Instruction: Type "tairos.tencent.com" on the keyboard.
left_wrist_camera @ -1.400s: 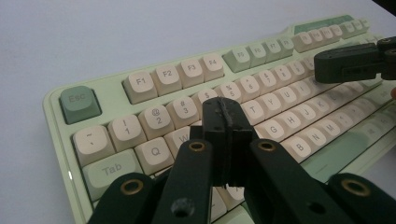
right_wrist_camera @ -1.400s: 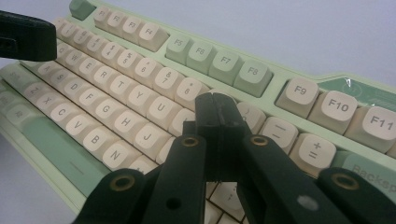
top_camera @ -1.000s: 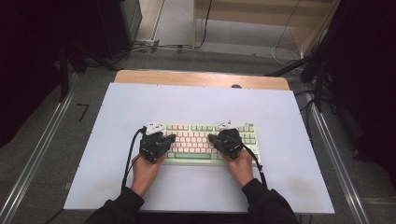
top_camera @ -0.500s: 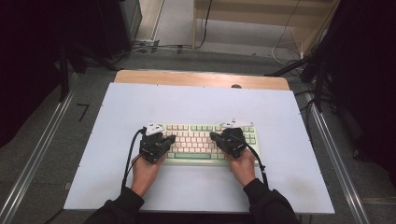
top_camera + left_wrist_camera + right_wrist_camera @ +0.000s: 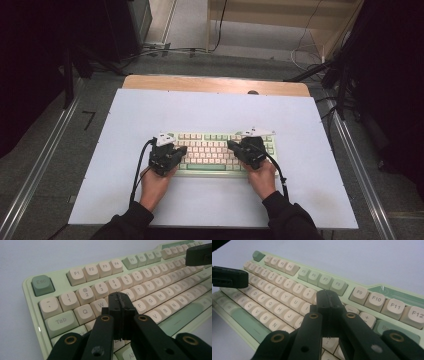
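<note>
1. A green-and-cream keyboard point(image 5: 210, 152) is seen lying flat near the middle of the white bench point(image 5: 300, 125).
2. The left hand-held gripper point(image 5: 121, 301) is held over the keyboard's left keys, jaws pressed together, empty.
3. The right hand-held gripper point(image 5: 328, 298) is held over the right keys, likewise closed on nothing.

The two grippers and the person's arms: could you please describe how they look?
Both the left gripper and the right gripper are black, each with a pale three-cornered plate on top and a black cable trailing back past the wrist. In the gripper views, the black jaw links carry brass-coloured rivets. The person wears dark sleeves; the hands are bare.
</note>
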Available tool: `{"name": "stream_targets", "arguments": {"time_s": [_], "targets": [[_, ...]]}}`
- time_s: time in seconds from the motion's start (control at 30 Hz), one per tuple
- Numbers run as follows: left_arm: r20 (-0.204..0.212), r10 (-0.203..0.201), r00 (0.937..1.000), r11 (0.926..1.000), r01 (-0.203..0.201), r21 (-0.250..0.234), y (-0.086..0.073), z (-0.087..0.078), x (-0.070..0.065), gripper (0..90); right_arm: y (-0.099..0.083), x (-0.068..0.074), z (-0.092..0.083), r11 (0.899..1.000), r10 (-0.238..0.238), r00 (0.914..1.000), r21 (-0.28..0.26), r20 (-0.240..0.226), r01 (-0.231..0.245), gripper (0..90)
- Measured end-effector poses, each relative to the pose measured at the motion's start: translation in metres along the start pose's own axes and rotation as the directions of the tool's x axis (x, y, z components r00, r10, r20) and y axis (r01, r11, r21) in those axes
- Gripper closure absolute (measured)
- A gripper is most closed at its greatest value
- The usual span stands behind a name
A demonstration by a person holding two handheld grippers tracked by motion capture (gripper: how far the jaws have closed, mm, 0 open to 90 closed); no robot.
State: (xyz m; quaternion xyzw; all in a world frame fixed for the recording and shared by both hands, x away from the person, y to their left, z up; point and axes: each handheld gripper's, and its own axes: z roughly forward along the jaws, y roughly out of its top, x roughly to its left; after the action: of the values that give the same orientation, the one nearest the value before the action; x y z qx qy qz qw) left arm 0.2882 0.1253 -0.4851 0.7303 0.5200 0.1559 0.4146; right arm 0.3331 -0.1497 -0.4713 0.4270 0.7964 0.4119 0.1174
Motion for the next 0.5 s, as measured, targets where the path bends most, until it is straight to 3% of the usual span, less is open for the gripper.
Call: {"name": "stream_targets", "arguments": {"time_s": [0.5], "targets": [[0.001,0.002,1.0000,0.9997,-0.002,0.023,-0.0023,0.0025,0.0012,90.0,0.0004,-0.0014,-0.0019,1.000,0.002,1.0000,-0.006,0.000,-0.002,87.3]]}}
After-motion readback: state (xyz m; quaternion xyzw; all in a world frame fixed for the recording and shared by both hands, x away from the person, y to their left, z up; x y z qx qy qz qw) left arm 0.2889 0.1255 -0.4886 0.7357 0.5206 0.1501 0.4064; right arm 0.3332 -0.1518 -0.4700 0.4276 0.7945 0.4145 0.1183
